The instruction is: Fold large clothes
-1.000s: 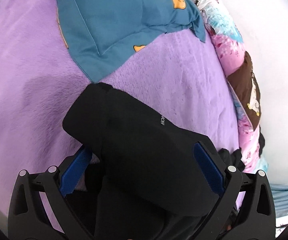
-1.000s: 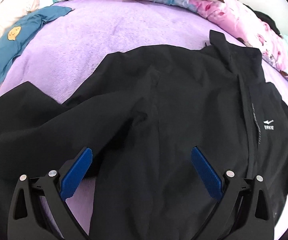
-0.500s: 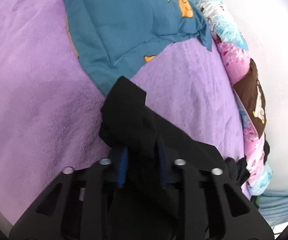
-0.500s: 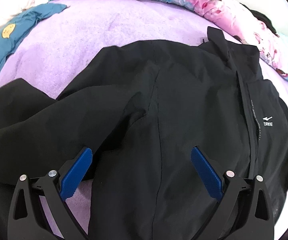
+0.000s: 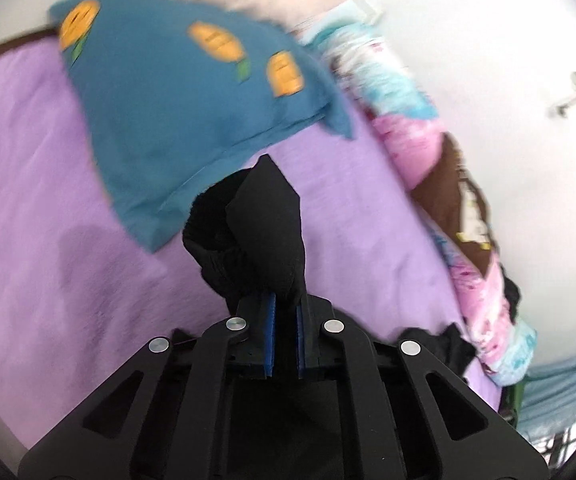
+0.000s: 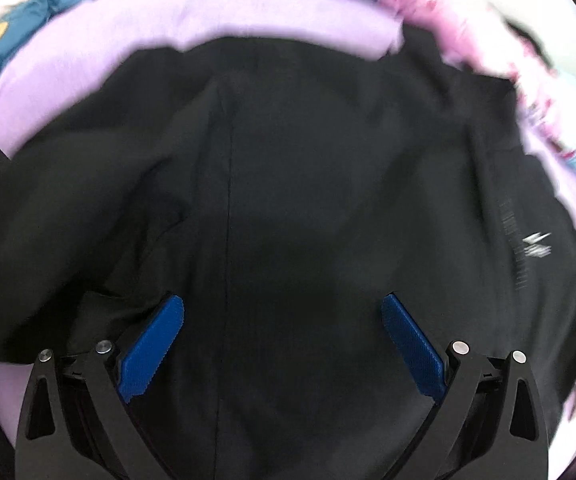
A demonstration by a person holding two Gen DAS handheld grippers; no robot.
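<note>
A black jacket (image 6: 307,184) with a small white chest logo lies spread on the purple blanket (image 6: 192,12). In the left wrist view my left gripper (image 5: 285,308) is shut on the end of the jacket's black sleeve (image 5: 260,236), which stands bunched above the blanket (image 5: 48,240). In the right wrist view my right gripper (image 6: 282,308) is open, its blue pads (image 6: 152,344) wide apart just over the jacket's body near a vertical seam. Nothing is pinched between them. The view is blurred.
A teal pillow (image 5: 176,92) with orange prints lies behind the sleeve. A rolled pink, blue and brown quilt (image 5: 439,184) runs along the white wall (image 5: 507,40). The quilt (image 6: 527,52) also borders the jacket's far side.
My left gripper shut on the sleeve end and lifted it off the blanket. My right gripper sank closer to the jacket, staying open.
</note>
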